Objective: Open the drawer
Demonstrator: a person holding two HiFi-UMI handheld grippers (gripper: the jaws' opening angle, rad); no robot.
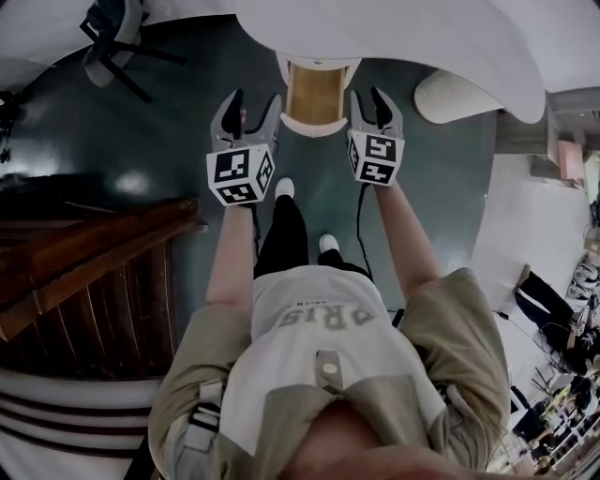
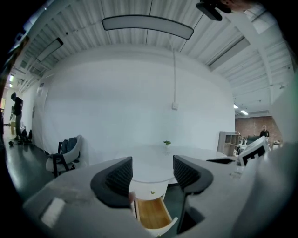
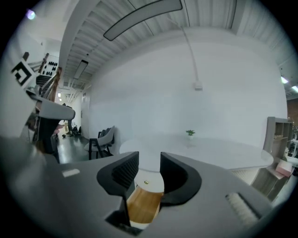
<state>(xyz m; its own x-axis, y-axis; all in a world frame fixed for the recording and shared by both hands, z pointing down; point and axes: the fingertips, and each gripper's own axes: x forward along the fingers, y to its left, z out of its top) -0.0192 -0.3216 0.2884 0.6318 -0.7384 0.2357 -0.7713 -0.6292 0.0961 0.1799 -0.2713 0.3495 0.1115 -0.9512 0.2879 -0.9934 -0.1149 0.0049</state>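
Note:
The drawer (image 1: 314, 94) stands pulled out from under the white round table (image 1: 403, 28), its wooden inside showing. Both grippers hang in the air in front of it, touching nothing. My left gripper (image 1: 246, 112) is open wide with nothing between its jaws. My right gripper (image 1: 375, 105) has a narrower gap and also holds nothing. In the left gripper view the drawer (image 2: 151, 213) lies below the open left gripper (image 2: 151, 174), with a brass knob (image 2: 152, 191) on the panel above it. The right gripper view shows the drawer (image 3: 142, 204) beyond the right gripper (image 3: 149, 169).
A chair (image 1: 112, 37) stands at the far left on the dark floor. Dark wooden furniture (image 1: 94, 272) fills the left side. A white ribbed object (image 1: 459, 94) sits right of the drawer. A small plant (image 2: 166, 143) stands on the table. The person's feet (image 1: 284, 187) are just before the drawer.

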